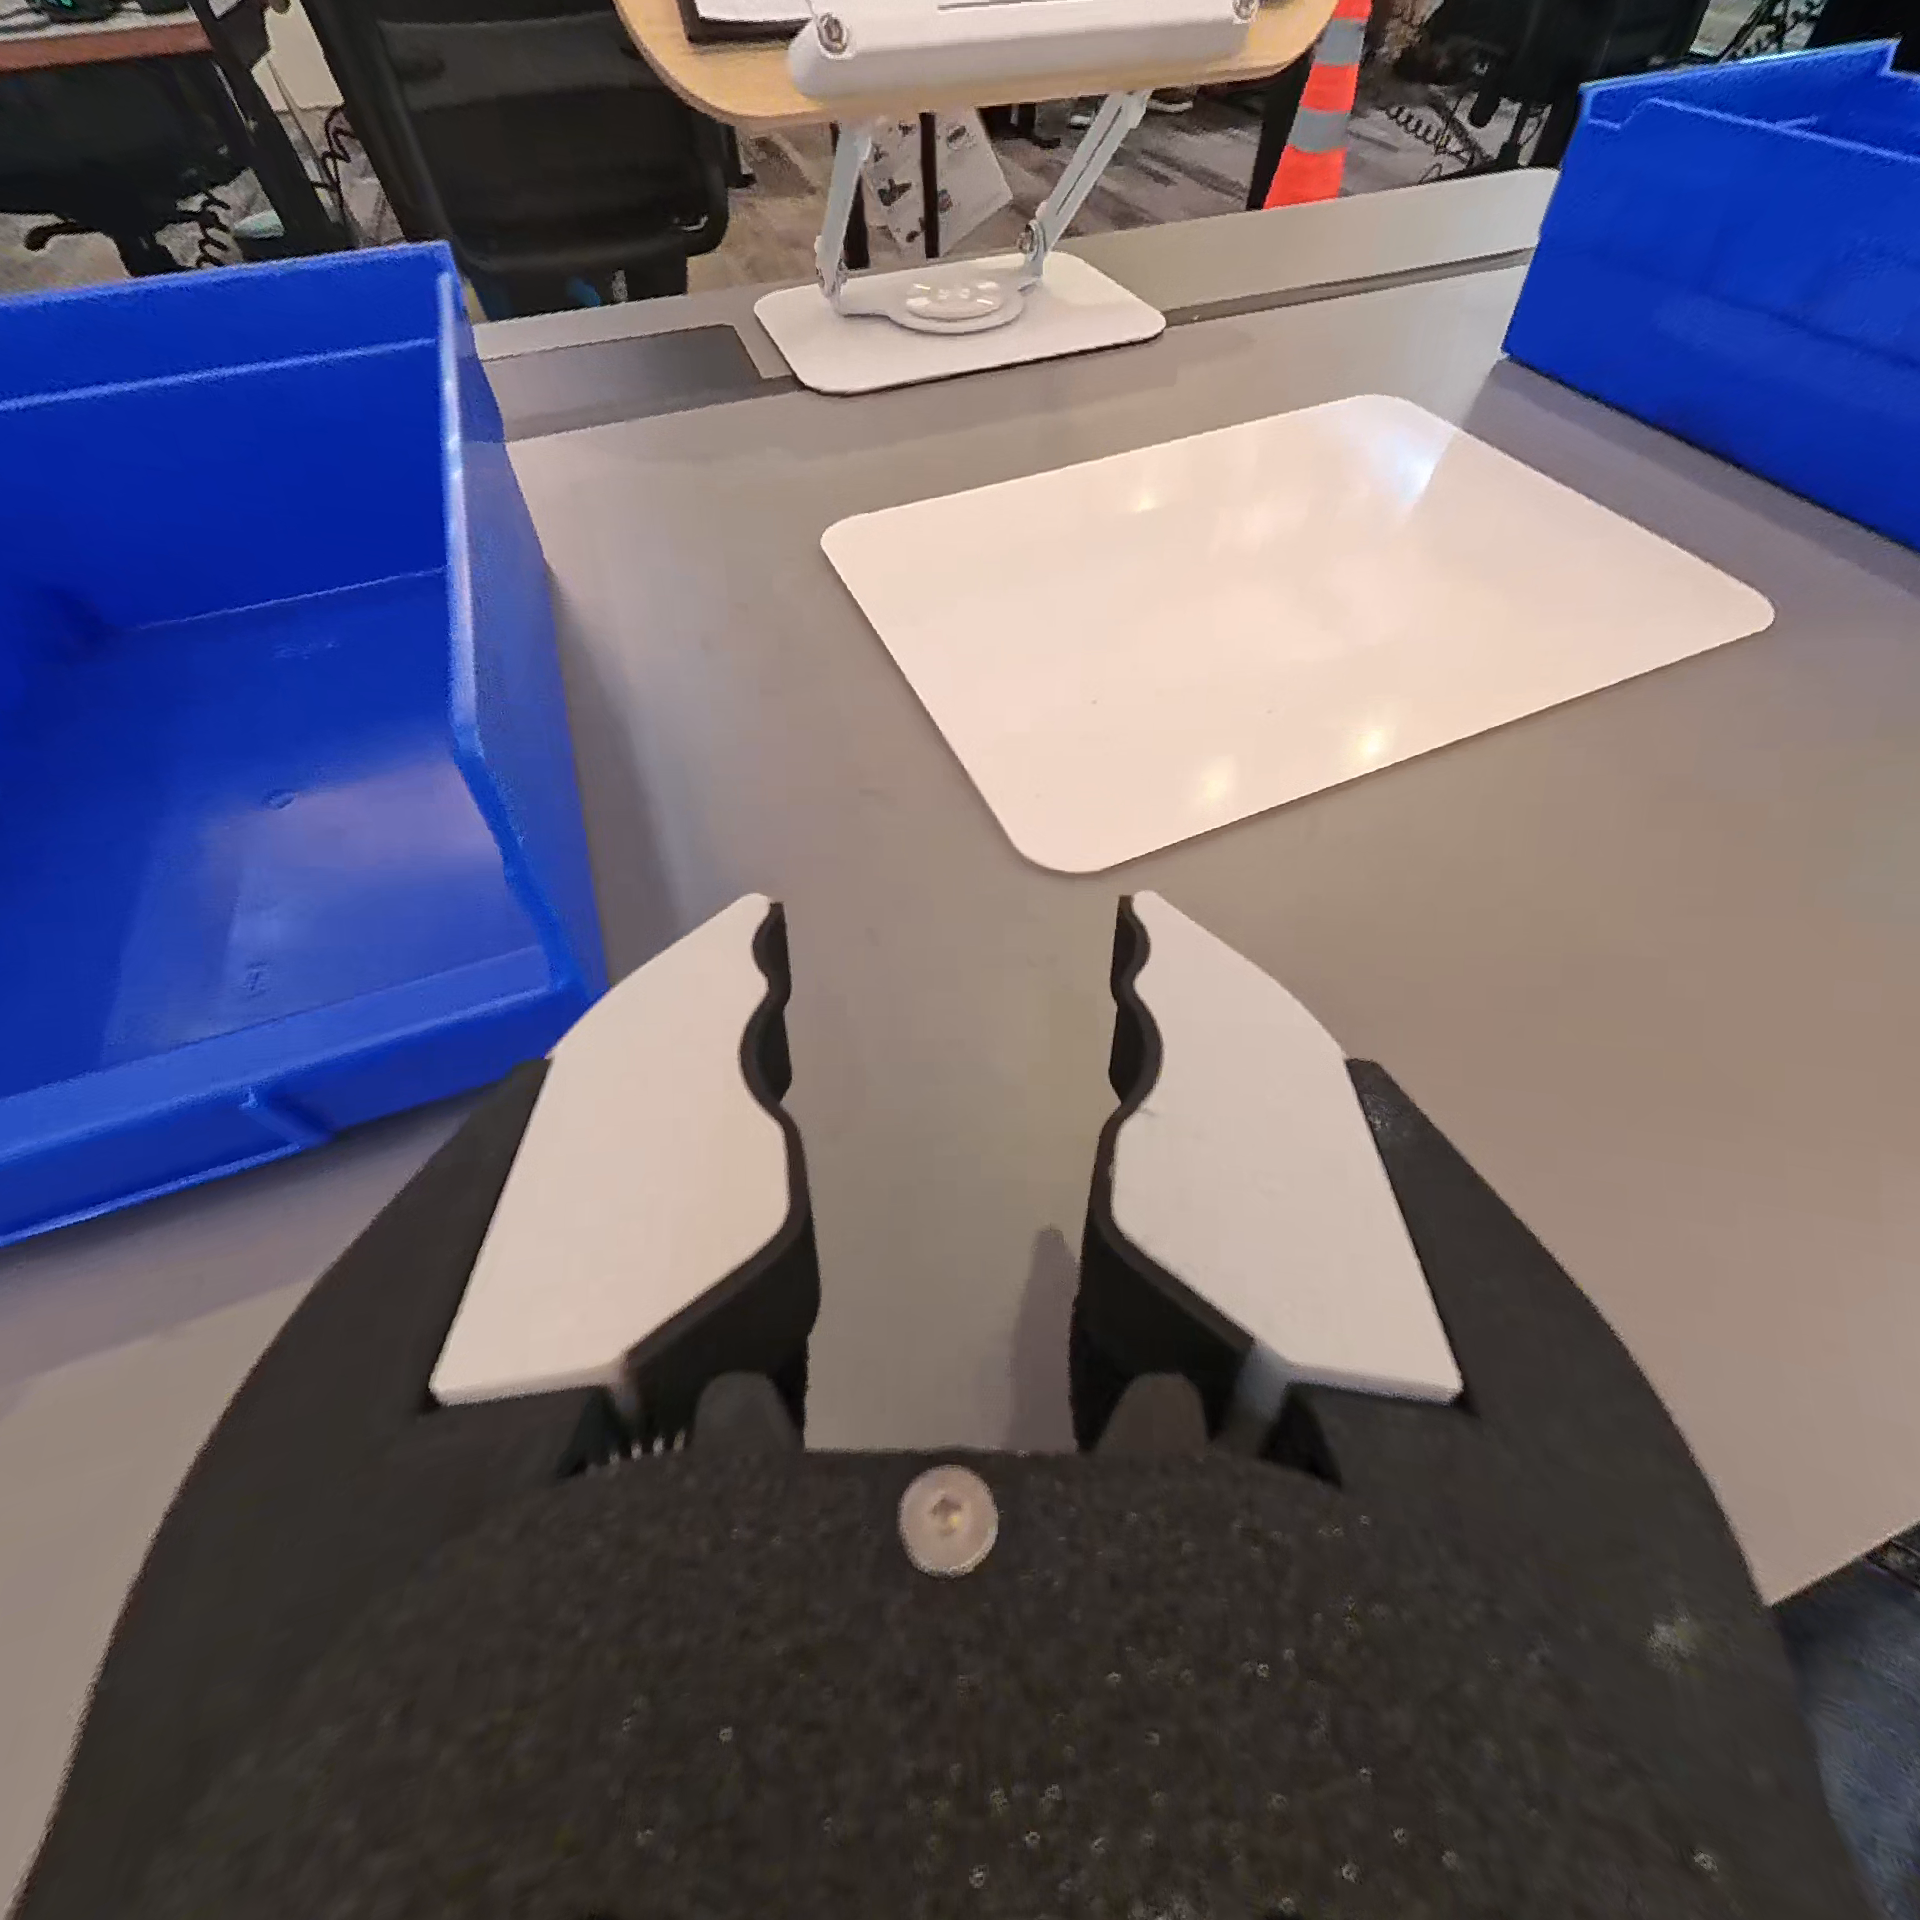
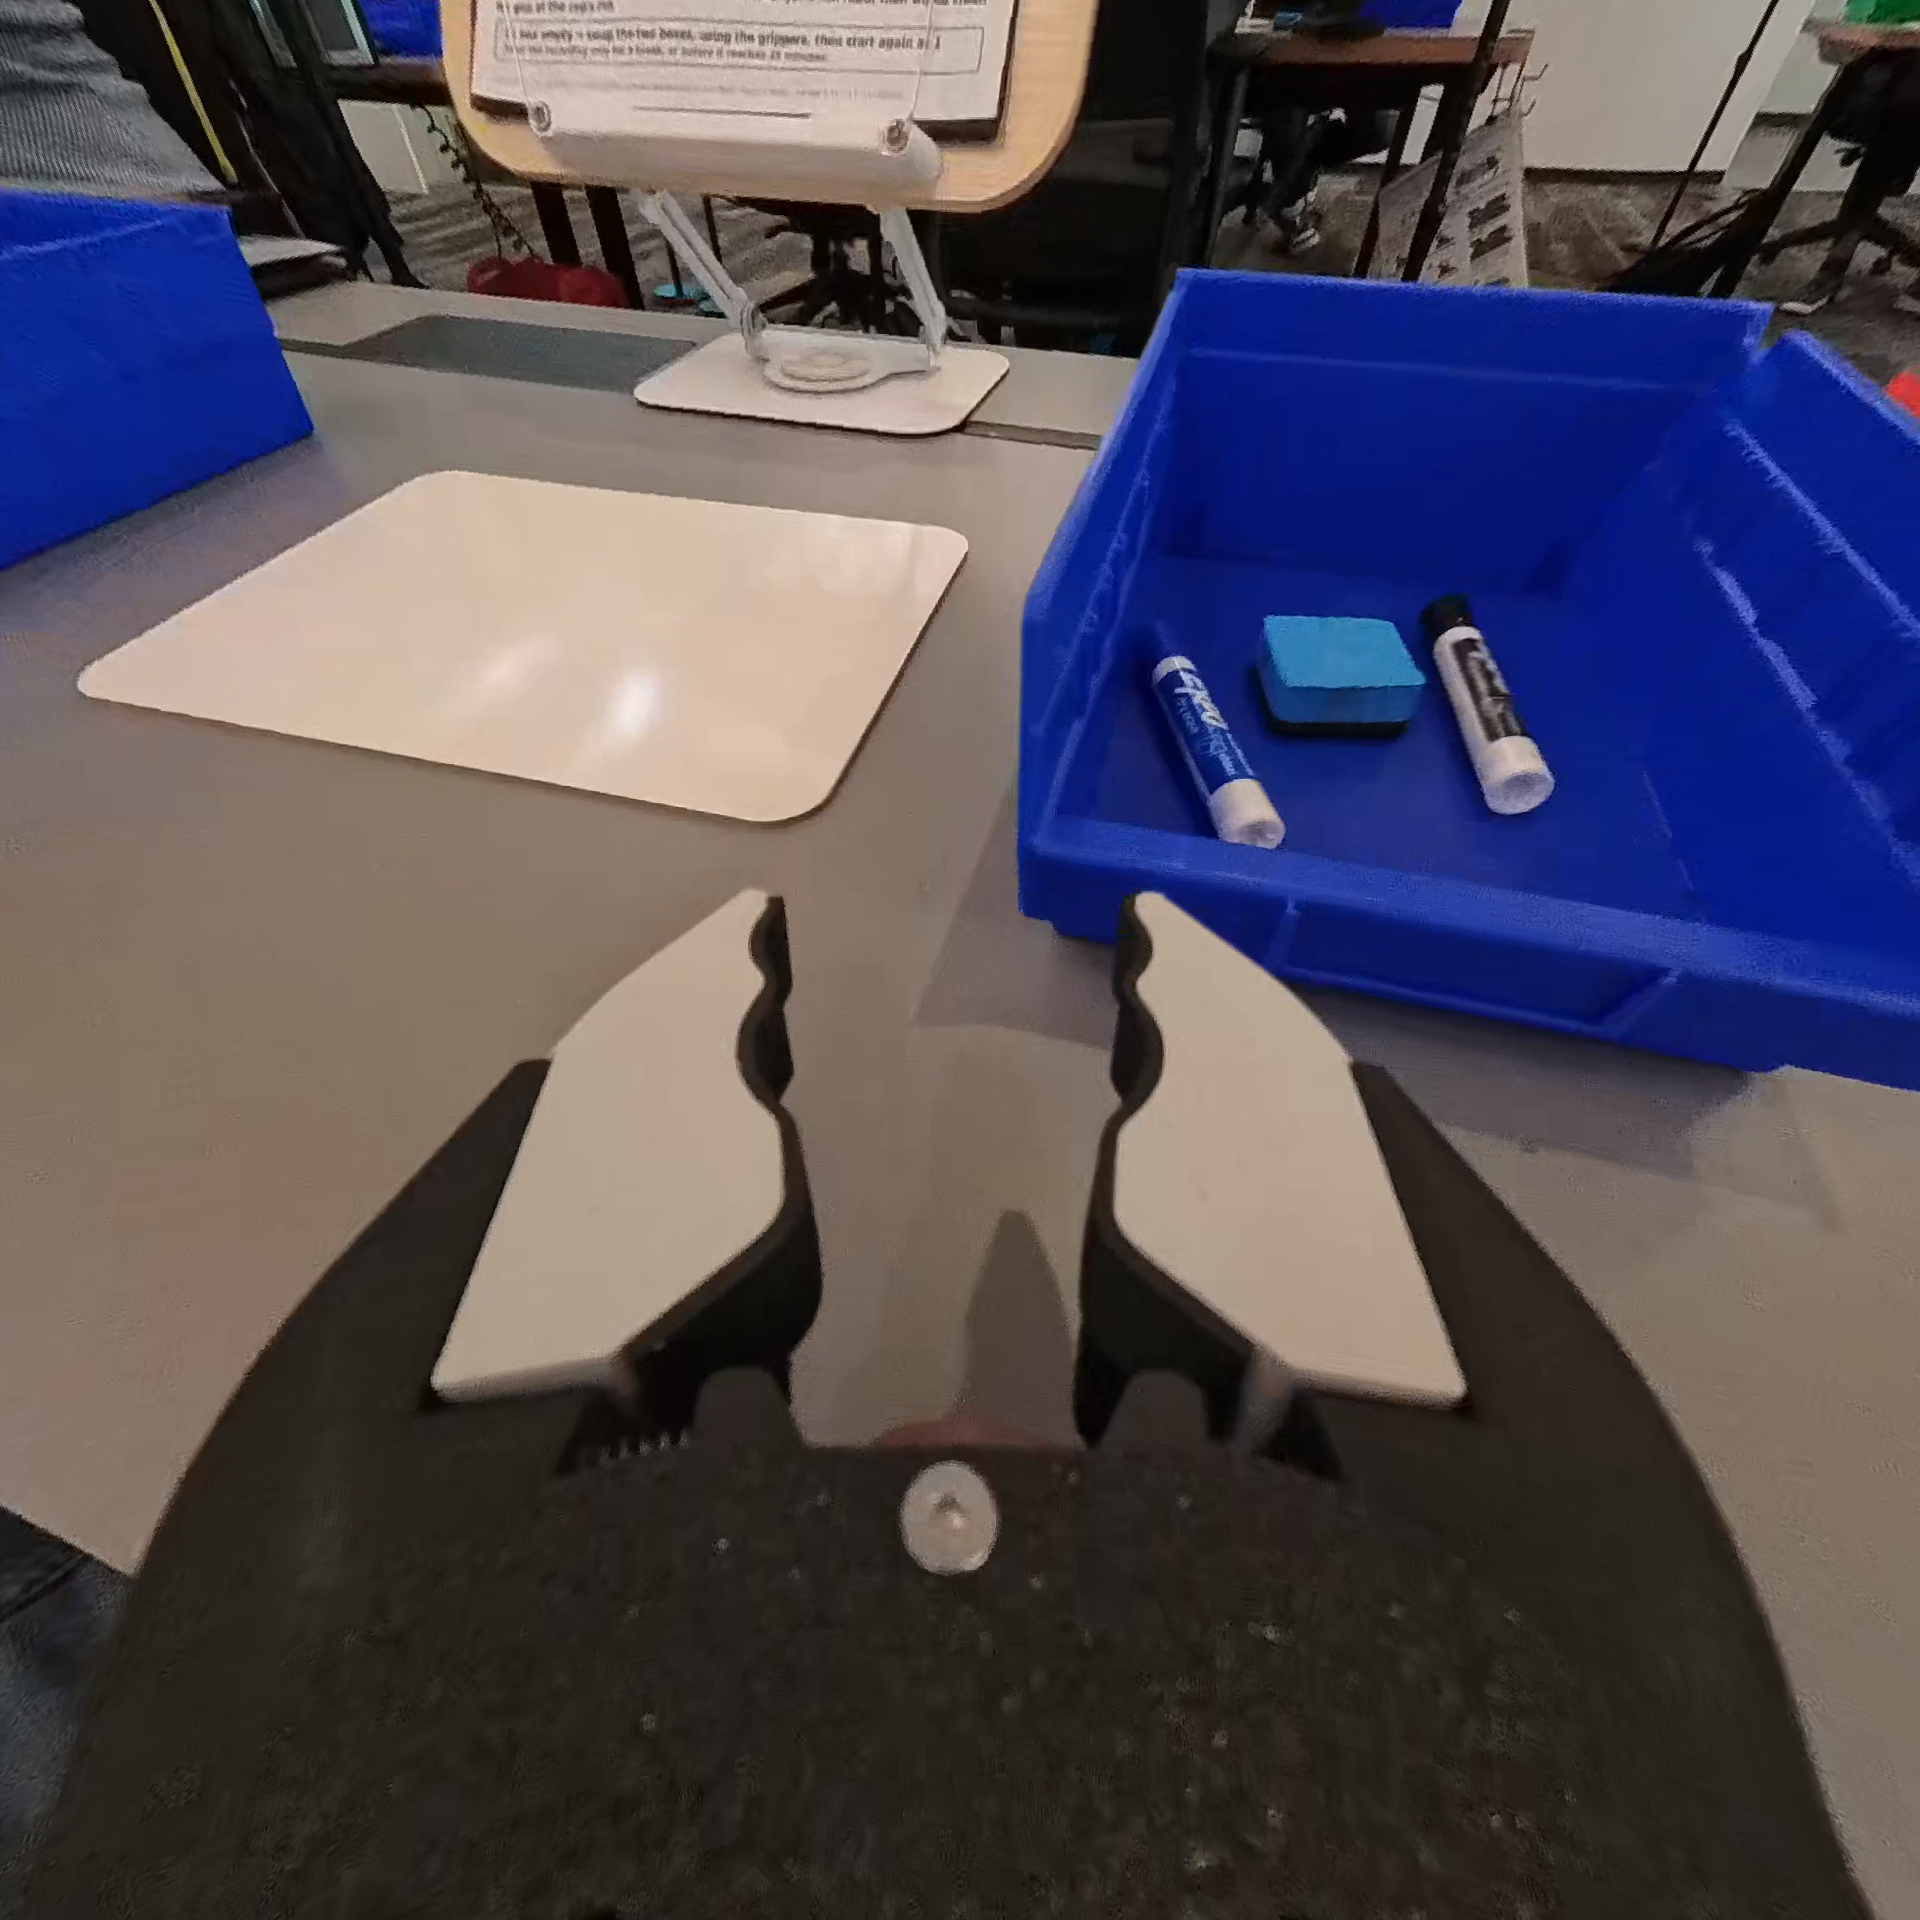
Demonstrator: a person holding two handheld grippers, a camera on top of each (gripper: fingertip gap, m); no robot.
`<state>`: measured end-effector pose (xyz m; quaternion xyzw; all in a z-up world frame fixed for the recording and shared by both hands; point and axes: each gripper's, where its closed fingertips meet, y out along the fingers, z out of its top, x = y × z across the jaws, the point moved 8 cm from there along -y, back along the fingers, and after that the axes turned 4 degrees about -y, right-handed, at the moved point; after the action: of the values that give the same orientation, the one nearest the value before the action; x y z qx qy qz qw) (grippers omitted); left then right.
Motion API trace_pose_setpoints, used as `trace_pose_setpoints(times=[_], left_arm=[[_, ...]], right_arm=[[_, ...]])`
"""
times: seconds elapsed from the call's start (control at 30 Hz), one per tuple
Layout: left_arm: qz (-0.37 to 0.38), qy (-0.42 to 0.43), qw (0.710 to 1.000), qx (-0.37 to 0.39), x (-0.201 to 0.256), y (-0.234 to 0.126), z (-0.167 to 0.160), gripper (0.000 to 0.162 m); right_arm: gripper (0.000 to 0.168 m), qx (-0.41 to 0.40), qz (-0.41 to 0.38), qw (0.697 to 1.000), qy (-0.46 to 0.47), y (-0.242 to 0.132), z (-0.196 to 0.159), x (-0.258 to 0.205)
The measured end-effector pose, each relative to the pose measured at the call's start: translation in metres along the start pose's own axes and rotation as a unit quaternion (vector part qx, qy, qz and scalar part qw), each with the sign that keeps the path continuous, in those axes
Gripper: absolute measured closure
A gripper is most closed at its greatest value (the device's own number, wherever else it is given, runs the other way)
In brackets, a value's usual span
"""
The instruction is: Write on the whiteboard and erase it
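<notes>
Nearest in each wrist view is a black, grainy gripper body with a round silver screw at its centre. The left gripper [image 1: 948,914] has its fingers apart, nothing between them; each finger is a flat pale plate backed by a wavy black rubbery pad. The right gripper [image 2: 948,914] stands the same way, fingers spread and empty, above the near edge of the smooth grey matte tabletop [image 2: 312,1018].

Beyond the fingers the whiteboard [image 1: 1288,623] lies flat in the middle of the tabletop, a thin glossy white sheet with rounded corners, bare of marks and catching ceiling lights.

By the left edge sits a blue plastic bin [image 1: 260,727] with a low front lip. By the right edge sits a second blue bin [image 2: 1403,914], ribbed on its side wall. On its floor lie a blue-capped marker [image 2: 1216,748], a blocky blue eraser [image 2: 1338,673] with a dark felt base, and a black-capped marker [image 2: 1486,707]; the eraser is between the two cylindrical markers, apart from both.

At the far edge stands a white hinged stand [image 2: 821,374] carrying a wooden board with a printed sheet
</notes>
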<state>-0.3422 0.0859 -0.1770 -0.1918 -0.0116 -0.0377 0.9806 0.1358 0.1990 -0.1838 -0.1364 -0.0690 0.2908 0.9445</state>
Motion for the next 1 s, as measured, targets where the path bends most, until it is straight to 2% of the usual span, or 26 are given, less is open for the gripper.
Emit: trace_pose_setpoints(times=[0.17, 0.47, 0.53, 0.63, 0.67, 0.77, 0.87, 0.93, 1.0], left_arm=[[-0.008, 0.000, 1.000, -0.006, 0.005, 0.004, -0.001, 0.102], [0.004, 0.020, 0.999, -0.025, 0.018, 0.017, -0.002, 0.099], [-0.040, 0.034, 0.998, -0.027, 0.061, 0.042, 0.011, 0.102], [-0.175, 0.027, 0.983, -0.051, 0.163, 0.085, 0.043, 0.101], [-0.191, 0.044, 0.979, -0.054, 0.196, 0.101, 0.053, 0.099], [-0.218, 0.081, 0.971, -0.054, 0.288, 0.154, 0.077, 0.087], [-0.215, 0.109, 0.964, -0.109, 0.357, 0.208, 0.074, 0.065], [-0.181, 0.107, 0.969, -0.131, 0.378, 0.234, 0.070, 0.065], [-0.183, 0.057, 0.975, -0.116, 0.383, 0.244, 0.074, 0.081]], right_arm=[[0.109, -0.007, -0.003, 0.999, -0.049, 0.001, 0.000, -0.009], [0.106, -0.018, 0.003, 0.999, -0.050, 0.001, -0.004, -0.010], [0.106, -0.007, -0.014, 0.999, -0.031, -0.001, -0.001, 0.004], [0.105, -0.001, -0.071, 0.997, 0.004, -0.006, 0.000, 0.045], [0.104, 0.000, -0.090, 0.996, 0.012, -0.009, -0.001, 0.057], [0.099, -0.002, -0.147, 0.989, 0.021, -0.023, -0.004, 0.082], [0.097, 0.008, -0.187, 0.981, 0.040, -0.042, -0.009, 0.092], [0.095, 0.012, -0.195, 0.979, 0.057, -0.049, -0.011, 0.095], [0.095, 0.010, -0.188, 0.980, 0.064, -0.050, -0.013, 0.095]])
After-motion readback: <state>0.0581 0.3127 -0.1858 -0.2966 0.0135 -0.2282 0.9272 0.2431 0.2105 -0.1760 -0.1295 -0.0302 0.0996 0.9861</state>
